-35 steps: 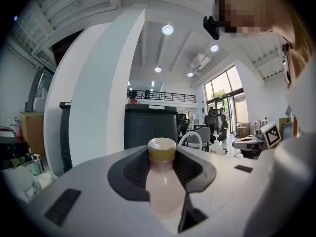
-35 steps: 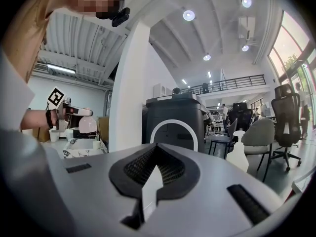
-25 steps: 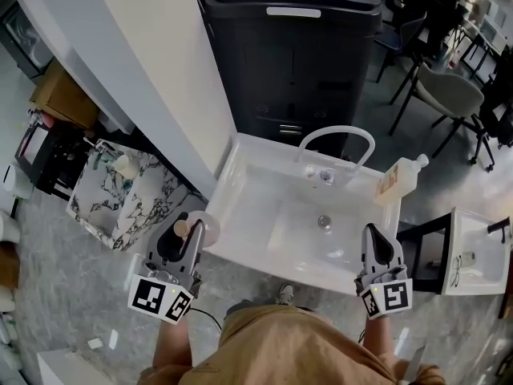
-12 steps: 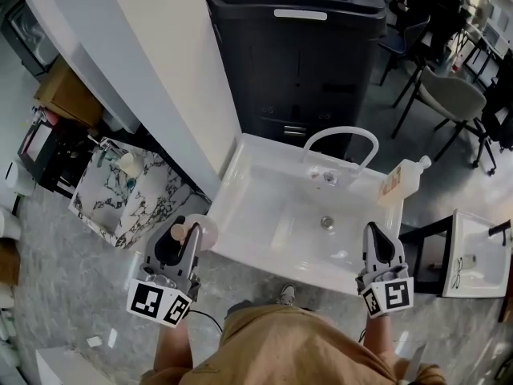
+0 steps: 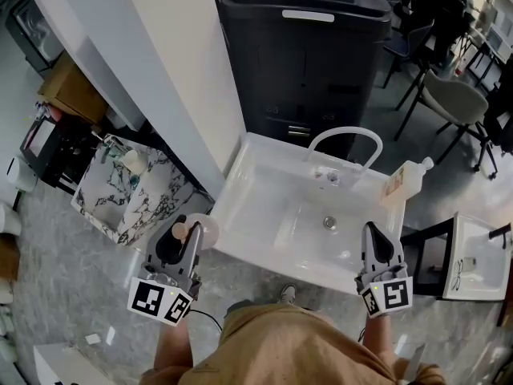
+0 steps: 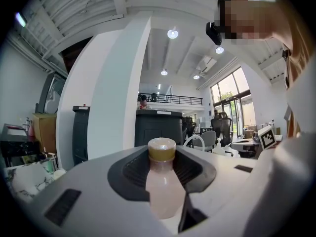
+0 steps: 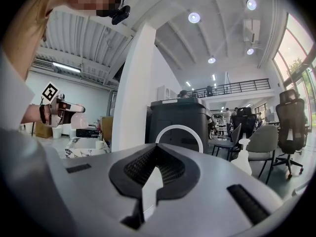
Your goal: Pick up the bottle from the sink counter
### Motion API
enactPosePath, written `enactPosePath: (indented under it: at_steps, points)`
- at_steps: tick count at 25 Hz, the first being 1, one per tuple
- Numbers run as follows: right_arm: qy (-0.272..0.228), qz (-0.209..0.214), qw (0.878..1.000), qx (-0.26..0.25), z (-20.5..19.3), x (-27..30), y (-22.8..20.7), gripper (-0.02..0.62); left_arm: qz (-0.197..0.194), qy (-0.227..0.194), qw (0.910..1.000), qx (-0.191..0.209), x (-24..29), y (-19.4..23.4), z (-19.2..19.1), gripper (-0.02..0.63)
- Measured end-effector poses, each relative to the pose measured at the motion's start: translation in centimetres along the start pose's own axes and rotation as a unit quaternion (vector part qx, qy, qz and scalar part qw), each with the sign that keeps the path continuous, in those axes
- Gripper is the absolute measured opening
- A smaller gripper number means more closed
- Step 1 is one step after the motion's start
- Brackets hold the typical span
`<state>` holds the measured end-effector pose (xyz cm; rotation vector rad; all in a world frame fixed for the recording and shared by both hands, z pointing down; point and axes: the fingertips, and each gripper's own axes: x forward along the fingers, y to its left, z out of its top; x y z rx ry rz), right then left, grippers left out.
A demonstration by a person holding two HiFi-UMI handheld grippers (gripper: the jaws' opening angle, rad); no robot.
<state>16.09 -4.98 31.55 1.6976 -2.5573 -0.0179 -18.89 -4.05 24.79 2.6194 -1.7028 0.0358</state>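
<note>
My left claw (image 5: 186, 236) pinches pink bottle (image 6: 164, 194): upright, long axis vertical, cap up, off sink (image 5: 237, 188) left edge. Right claw (image 5: 373, 236) pressed together, empty.

You held a pale pink bottle (image 5: 202, 231) in your left gripper (image 5: 186, 241), just off the left edge of the white sink (image 5: 240, 184) — your right gripper (image 5: 377, 243) hung at its front rim, a white spray bottle (image 5: 405, 180) lying on its far right corner.

We see a small pale pink plastic bottle (image 6: 163, 189) with a tan cap, upright, clamped in our left gripper (image 5: 184, 239), just left of the white sink counter (image 5: 240, 243).
</note>
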Motion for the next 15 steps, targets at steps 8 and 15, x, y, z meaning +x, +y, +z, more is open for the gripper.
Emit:
enactPosePath:
  at_steps: [8,15]
  points:
    - [-0.004,-0.005,1.0,-0.002,0.3,-0.3,0.1,0.003,0.004,-0.008,1.0,0.0,-0.9,0.3,0.3,0.13]
    - [0.012,-0.008,1.0,-0.003,0.1,-0.9,0.3,0.003,0.004,-0.002,0.9999,-0.009,-1.6,0.2,0.1,0.13]
